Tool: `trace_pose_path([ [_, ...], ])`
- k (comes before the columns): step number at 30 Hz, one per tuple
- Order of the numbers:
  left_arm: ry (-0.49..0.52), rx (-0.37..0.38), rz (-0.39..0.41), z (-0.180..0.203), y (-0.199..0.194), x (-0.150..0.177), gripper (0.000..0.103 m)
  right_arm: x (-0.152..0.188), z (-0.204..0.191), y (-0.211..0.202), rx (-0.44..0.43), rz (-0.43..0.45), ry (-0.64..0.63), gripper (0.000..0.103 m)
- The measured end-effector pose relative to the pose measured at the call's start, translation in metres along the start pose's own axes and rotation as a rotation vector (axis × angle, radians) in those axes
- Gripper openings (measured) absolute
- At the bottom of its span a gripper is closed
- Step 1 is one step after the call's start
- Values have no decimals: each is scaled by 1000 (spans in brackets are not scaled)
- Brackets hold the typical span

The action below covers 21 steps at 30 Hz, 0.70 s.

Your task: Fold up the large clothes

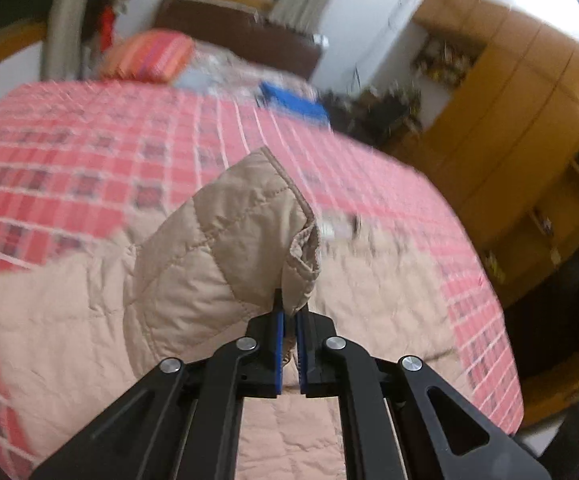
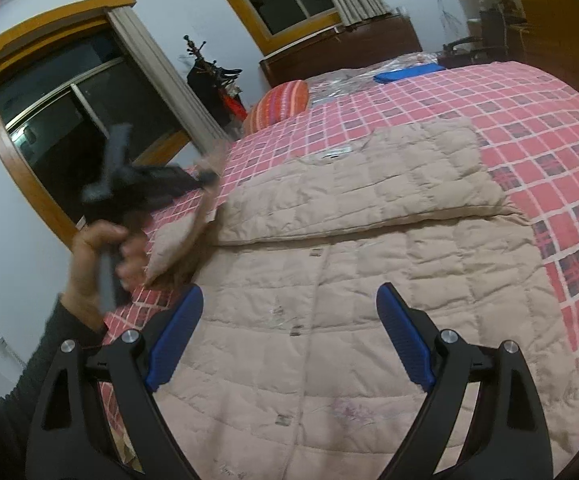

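1. Left gripper [image 1: 290, 312] is clamped on a sleeve [image 1: 225, 240] of the beige coat [image 2: 329, 300], lifted at 12 o'clock.
2. Right gripper [image 2: 289, 332] gapes wide, empty, over the coat's body.
3. Quilted and puffy, the coat looks light, soft and a little slippery; hems and cuffs seem the best grips.
4. It lies spread on a pink checked bed [image 2: 529, 120]; pillow [image 2: 277, 104] at 11, windows beyond.
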<state>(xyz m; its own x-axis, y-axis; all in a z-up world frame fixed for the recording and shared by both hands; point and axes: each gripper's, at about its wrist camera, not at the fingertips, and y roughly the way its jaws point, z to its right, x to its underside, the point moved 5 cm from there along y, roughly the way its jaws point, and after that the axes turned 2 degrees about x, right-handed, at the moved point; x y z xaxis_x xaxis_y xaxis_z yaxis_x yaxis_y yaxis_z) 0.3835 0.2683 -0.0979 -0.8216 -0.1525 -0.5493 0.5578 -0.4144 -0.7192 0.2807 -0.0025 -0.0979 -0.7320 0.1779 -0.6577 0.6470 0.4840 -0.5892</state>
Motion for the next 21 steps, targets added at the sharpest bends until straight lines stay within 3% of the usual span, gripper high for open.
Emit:
trace_pose_path([
  [3, 24, 0, -67, 3, 32, 20, 6, -10, 6, 4, 3, -6, 17, 88],
  [5, 36, 6, -98, 6, 41, 29, 12, -22, 8, 9, -12, -15, 31, 88],
  [7, 27, 47, -107, 8, 36, 34, 37, -36, 8, 17, -40, -38, 58, 89],
  [10, 16, 122, -48, 10, 5, 28, 65, -62, 12, 42, -107, -93, 125, 91],
  [13, 1, 170, 27, 1, -37, 24, 70, -84, 8, 84, -200, -193, 188, 85],
  [16, -59, 182, 118, -25, -82, 23, 76, -96, 1, 150, -305, -362, 285, 58],
  [21, -162, 117, 174, -86, -119, 32, 78, -103, -13, 237, -283, -511, 305, 56],
])
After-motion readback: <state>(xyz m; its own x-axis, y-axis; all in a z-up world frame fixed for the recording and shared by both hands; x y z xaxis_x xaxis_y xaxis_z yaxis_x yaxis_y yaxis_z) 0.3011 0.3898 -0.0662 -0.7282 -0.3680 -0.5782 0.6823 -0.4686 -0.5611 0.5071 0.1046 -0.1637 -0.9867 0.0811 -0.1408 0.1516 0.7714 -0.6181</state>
